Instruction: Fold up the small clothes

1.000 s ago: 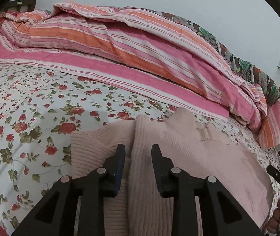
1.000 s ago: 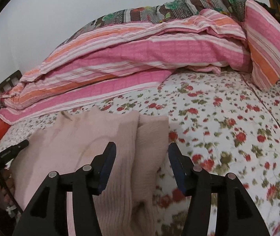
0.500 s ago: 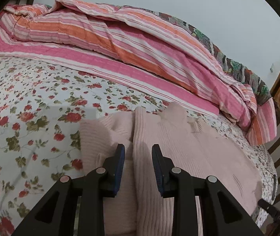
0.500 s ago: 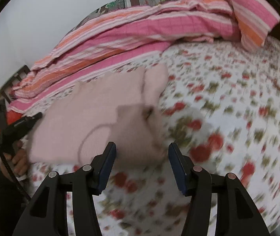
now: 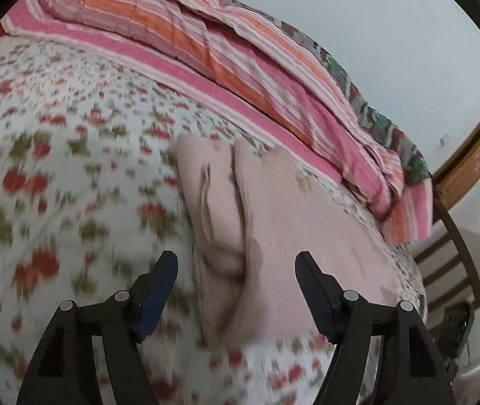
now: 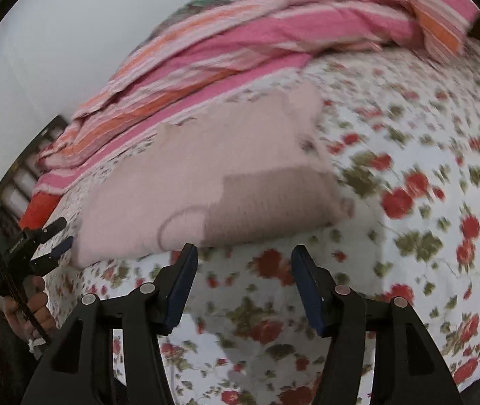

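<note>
A pale pink knit sweater (image 5: 290, 222) lies partly folded on the floral bed sheet (image 5: 54, 168), its left side doubled into a thick roll. My left gripper (image 5: 236, 258) hovers over the sweater's near edge. Its jaws are opening, and the fold lies below the gap with neither pad pressing it. In the right wrist view the sweater (image 6: 223, 168) is a folded slab just beyond my right gripper (image 6: 245, 249). That gripper is open over bare sheet and holds nothing. The left gripper (image 6: 37, 239) and a hand (image 6: 27, 307) show at that view's left edge.
A bunched pink and orange striped quilt (image 5: 240, 57) runs along the far side of the bed, also the quilt (image 6: 240, 44) in the right wrist view. A wooden chair (image 5: 452, 246) stands past the bed's right end. Floral sheet (image 6: 408, 202) spreads to the right of the sweater.
The left gripper, earlier closed on the sweater's fold, has spread its jaws and drawn back. The right gripper has pulled away from the sweater toward the bed's near edge.
</note>
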Demonstrator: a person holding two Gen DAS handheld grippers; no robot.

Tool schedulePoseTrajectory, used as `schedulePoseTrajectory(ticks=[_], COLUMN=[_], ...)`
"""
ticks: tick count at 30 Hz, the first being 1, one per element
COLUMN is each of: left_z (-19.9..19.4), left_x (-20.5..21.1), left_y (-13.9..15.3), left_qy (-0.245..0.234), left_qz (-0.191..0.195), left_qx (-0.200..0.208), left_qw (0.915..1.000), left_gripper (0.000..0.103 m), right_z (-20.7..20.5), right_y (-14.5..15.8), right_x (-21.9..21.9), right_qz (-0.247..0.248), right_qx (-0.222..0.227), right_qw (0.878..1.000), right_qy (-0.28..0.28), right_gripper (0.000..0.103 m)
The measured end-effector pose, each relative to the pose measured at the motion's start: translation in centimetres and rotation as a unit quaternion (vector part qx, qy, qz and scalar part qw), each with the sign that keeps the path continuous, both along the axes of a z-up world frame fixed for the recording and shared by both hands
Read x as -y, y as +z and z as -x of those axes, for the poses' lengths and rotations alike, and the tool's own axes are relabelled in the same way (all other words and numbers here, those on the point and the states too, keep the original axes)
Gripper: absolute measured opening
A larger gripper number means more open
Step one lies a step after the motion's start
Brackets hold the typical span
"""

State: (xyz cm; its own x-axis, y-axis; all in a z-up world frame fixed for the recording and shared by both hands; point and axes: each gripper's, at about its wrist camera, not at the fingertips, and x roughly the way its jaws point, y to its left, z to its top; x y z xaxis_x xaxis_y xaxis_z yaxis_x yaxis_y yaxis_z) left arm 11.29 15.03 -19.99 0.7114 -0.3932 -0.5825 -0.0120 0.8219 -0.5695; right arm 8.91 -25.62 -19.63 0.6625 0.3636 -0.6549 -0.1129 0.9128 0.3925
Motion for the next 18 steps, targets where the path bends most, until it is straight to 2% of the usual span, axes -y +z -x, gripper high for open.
schedulePoseTrajectory(ticks=[3,5,8,11,18], left_z=[1.6,1.9,2.0,1.5,0.8], left_x=[0.8,1.5,2.0,1.7,1.1], left_y=[-1.1,-2.1,-2.1,-2.3,-2.1], left_qy=[-0.008,-0.023,-0.020,-0.018,-0.014], left_qz=[-0.006,0.005,-0.006,0.006,0.011], left_qx=[-0.014,-0.028,-0.021,-0.017,-0.009], left_qw=[0.9999,0.9993,0.9996,0.9997,0.9998], left_gripper=[0.069,0.069,0.069,0.069,0.069], right_z=[0.2,-0.4,-1.8,-4.0,-10.6], right_y=[1.6,2.5,3.4,3.8,2.1], right_x=[-1.4,-2.6,-4.6,-6.6,-10.2], right_qz=[0.035,0.062,0.090,0.111,0.141], right_qx=[0.041,0.058,0.079,0.093,0.043], right_qw=[0.999,0.996,0.993,0.989,0.989], right_qy=[0.006,0.015,0.023,0.028,0.033], right_gripper=[0.056,0.056,0.056,0.056,0.056])
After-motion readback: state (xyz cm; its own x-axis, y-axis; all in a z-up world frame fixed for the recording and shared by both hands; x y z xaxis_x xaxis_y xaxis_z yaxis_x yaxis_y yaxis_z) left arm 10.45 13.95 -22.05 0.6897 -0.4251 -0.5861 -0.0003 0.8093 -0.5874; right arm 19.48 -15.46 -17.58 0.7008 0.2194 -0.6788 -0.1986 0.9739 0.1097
